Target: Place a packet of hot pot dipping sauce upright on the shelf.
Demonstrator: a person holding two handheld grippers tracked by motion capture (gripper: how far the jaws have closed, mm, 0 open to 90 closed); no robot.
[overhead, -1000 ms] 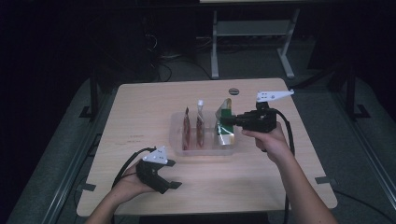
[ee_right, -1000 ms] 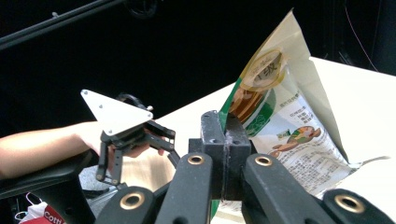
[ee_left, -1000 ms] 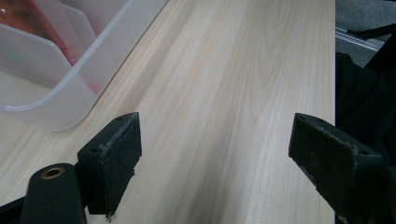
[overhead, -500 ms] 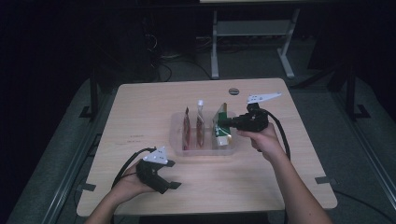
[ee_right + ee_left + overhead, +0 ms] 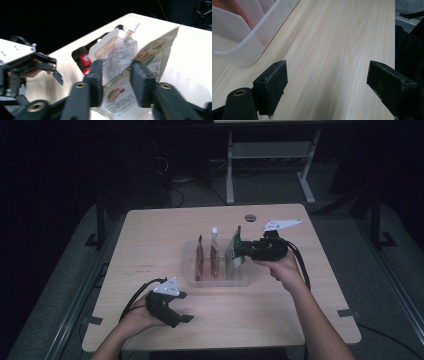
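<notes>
Standing in the clear bin's (image 5: 190, 254) rightmost slot, the green pouch (image 5: 233, 251) sits between the right hand-held gripper's (image 5: 242, 251) just-opened jaws and could tip or snag as they withdraw, while the left hand-held gripper (image 5: 186, 319) rests open on the worktop (image 5: 150, 240).

The right gripper view is smeared by motion blur: print on the green-and-white flat food pouch (image 5: 120, 100) past the right gripper (image 5: 117, 80) is unreadable, and whether the pads touch it cannot be told. The jaws cover its middle, and the bottom edge cuts it off. Beyond the jaws, the spouted white pouch (image 5: 113, 53) hides most of the red packets (image 5: 85, 61). In the left gripper view, the clear plastic divided bin (image 5: 242, 47) ahead-left of the left gripper (image 5: 327, 85) runs off the top and left edges, its contents only red-orange smears
</notes>
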